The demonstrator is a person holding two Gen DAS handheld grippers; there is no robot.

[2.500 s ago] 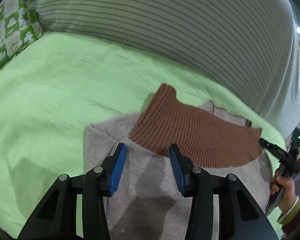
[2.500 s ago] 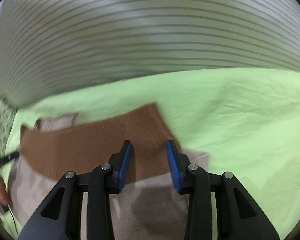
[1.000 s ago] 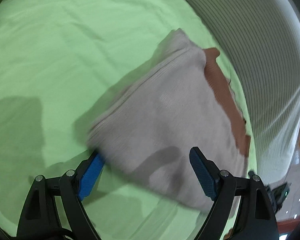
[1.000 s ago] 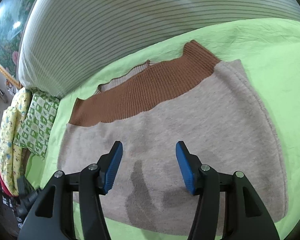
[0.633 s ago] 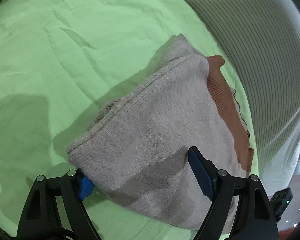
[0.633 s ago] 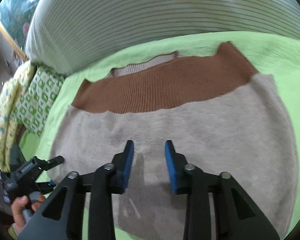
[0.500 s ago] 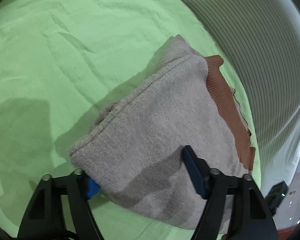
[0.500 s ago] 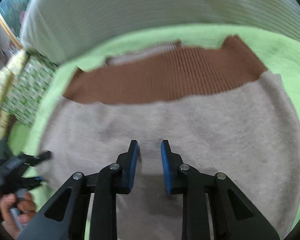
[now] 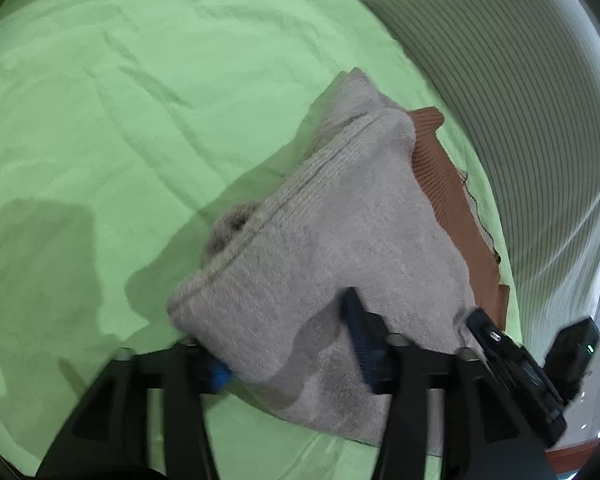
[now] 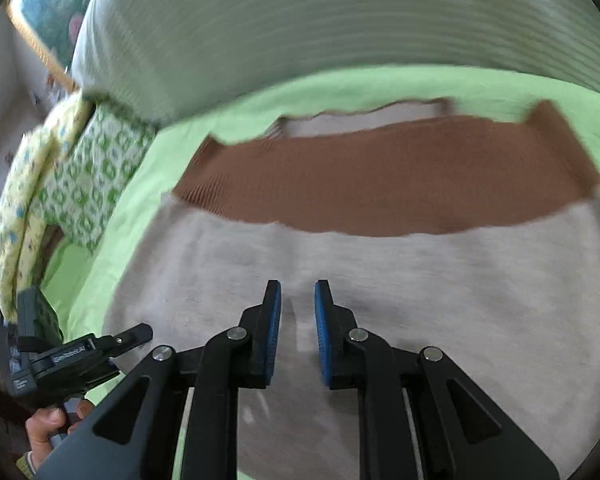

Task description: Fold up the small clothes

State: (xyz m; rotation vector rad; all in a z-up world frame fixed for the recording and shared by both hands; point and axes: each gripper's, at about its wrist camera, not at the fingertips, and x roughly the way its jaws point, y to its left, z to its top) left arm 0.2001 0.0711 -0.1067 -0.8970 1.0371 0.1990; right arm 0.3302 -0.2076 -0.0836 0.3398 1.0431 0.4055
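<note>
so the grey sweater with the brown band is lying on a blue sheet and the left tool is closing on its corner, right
Not quite: the sheet is light green, not blue, as the left wrist view shows. The rest holds: the grey sweater with the brown band lies on it, its corner between the left tool's fingers.

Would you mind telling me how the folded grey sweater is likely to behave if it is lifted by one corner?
The folded grey sweater is soft knit, so it would probably sag and unfold rather than hold shape. The left tool straddles a thick, layered corner; lower layers may slip out. The fuzzy surface likely grips the green sheet, so dragging may bunch it.
</note>
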